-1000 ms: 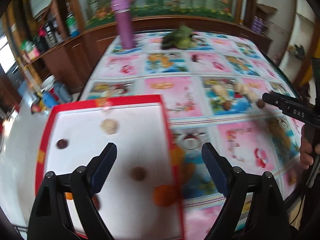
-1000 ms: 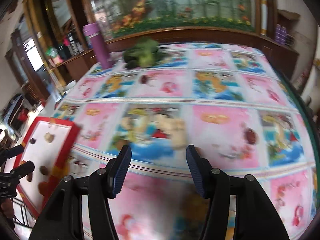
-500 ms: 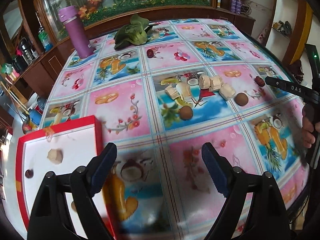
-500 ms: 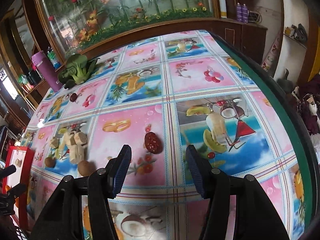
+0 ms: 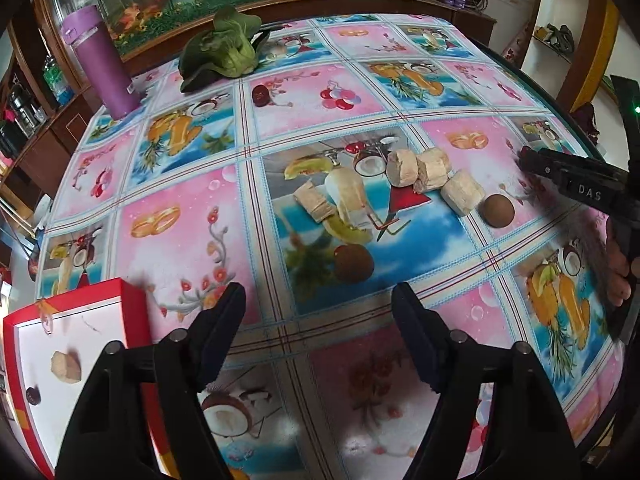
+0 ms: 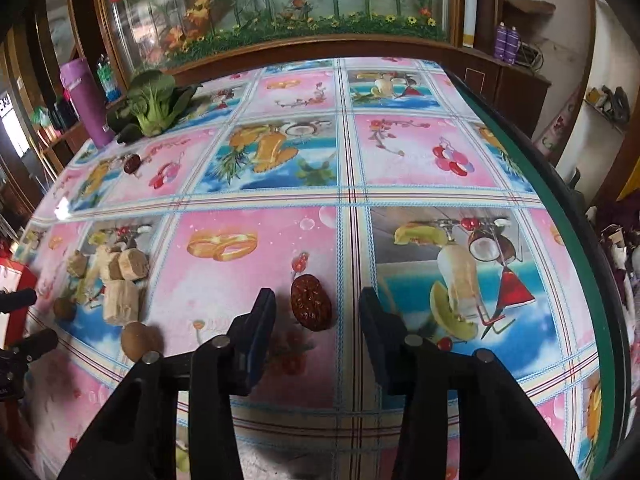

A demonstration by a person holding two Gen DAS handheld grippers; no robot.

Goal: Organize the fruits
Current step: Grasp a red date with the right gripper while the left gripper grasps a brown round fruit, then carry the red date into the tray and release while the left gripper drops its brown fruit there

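My left gripper is open and empty above the patterned tablecloth, just short of a brown round fruit. Beyond it lie several pale cut fruit chunks and a second brown round fruit. The red-rimmed white tray at lower left holds a pale chunk and a dark date. My right gripper is open, with a wrinkled red date lying just ahead between its fingertips. Another date lies far back near the greens.
A purple bottle and a leafy green vegetable stand at the table's far left. The table's dark green edge curves along the right. A wooden cabinet with a glass front runs behind the table. A hand holds the right gripper.
The left gripper swung right, off the tray and toward the fruit cluster. The right gripper moved right and closed in on the red date, which now sits between its fingertips.
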